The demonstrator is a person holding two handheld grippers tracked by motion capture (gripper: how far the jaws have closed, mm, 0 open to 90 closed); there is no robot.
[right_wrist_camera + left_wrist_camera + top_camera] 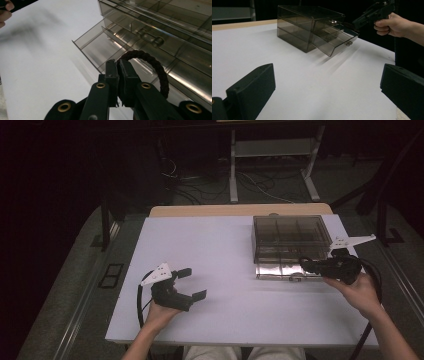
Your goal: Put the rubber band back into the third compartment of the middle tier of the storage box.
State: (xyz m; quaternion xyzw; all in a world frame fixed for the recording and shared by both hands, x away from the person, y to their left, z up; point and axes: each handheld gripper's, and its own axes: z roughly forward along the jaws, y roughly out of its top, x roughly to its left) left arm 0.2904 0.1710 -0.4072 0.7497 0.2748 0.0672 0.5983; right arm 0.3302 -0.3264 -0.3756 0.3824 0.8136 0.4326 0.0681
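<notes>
A smoky clear drawer box (290, 234) stands at the table's far right. Its lowest drawer (280, 270) is pulled out toward me and looks empty. My right gripper (303, 264) hovers over that drawer's right part, shut on a dark braided loop, likely a hair tie (155, 65), which arches out from between the jaws (117, 65) above the open drawer (100, 47). My left gripper (196, 283) rests at the near left of the table, open with nothing between its fingers. From the left gripper view (327, 75), the box (304, 27) and the right gripper (358, 23) stand ahead.
The white table (225, 245) has a wooden strip (210, 210) along its far edge. Beyond it are a metal stand (272, 150) and loose cables (210, 187) on the floor. An upper drawer's knob (150, 39) sits just above the loop.
</notes>
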